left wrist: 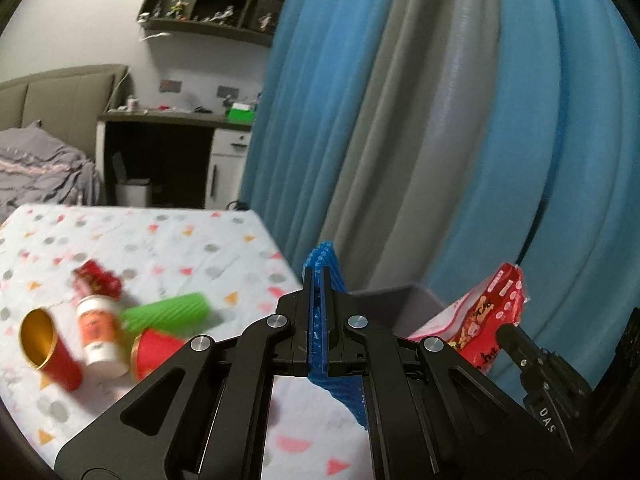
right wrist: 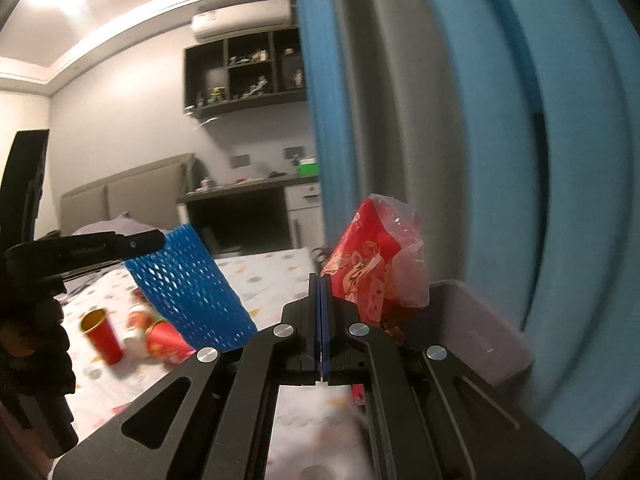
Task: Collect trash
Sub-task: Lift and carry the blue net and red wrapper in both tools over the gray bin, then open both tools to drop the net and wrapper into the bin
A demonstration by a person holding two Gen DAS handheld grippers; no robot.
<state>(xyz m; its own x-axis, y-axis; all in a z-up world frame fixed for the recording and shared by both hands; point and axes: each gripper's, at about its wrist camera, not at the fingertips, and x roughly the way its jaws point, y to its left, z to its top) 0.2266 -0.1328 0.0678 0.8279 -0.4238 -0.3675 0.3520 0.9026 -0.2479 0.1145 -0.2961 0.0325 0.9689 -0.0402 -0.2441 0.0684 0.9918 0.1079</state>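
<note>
While the left claw [left wrist: 319,280] was clamped shut on a blue foam net sleeve [left wrist: 325,264], the right claw [right wrist: 322,284] pinched a red snack wrapper [right wrist: 374,264] between its closed jaws, and both pieces of trash were held above the patterned surface [left wrist: 160,240]. Just beyond the wrapper stood a grey bin [right wrist: 480,328], set against the blue and grey curtain [left wrist: 440,120]. Further left on the surface lay a red cup with a gold inside [left wrist: 44,344], a white-and-orange cup [left wrist: 98,336], a green ribbed sleeve [left wrist: 168,312], another red cup [left wrist: 154,350] and a crumpled red wrapper [left wrist: 96,280], close together.
</note>
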